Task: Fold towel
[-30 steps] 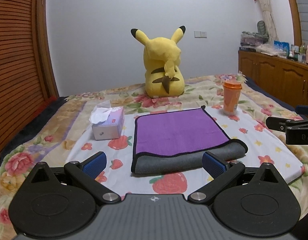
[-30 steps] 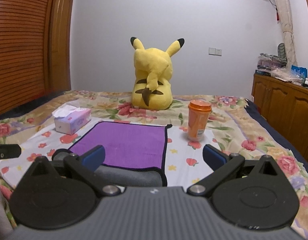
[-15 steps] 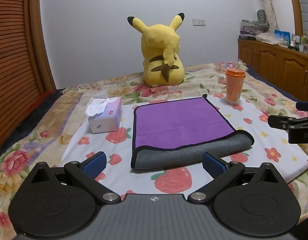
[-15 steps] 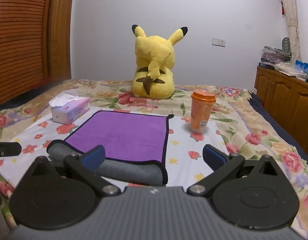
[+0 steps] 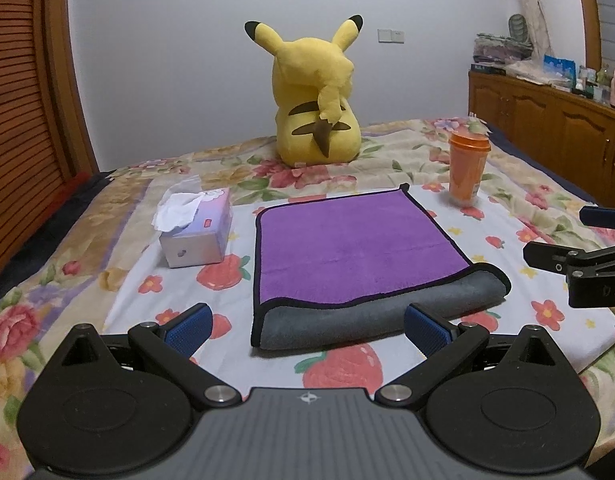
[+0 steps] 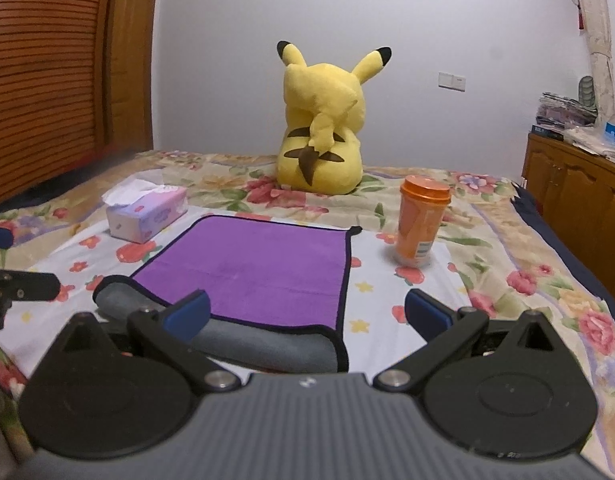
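The towel (image 5: 355,248) lies flat on the bed, purple side up with a black hem, its near edge folded over so the grey underside shows as a thick roll. It also shows in the right wrist view (image 6: 263,268). My left gripper (image 5: 307,330) is open and empty, just in front of the towel's near edge. My right gripper (image 6: 307,314) is open and empty, near the towel's near right corner. Part of the right gripper (image 5: 587,264) shows at the right of the left wrist view.
A tissue box (image 5: 197,232) stands left of the towel. An orange cup (image 6: 421,220) stands right of its far corner. A yellow plush toy (image 5: 317,96) sits behind. A wooden cabinet (image 5: 547,120) lines the right wall, wooden doors (image 6: 47,80) the left.
Both grippers have pulled back and risen slightly from the towel, so more of the grey folded edge shows. Both stay open. The towel has not moved.
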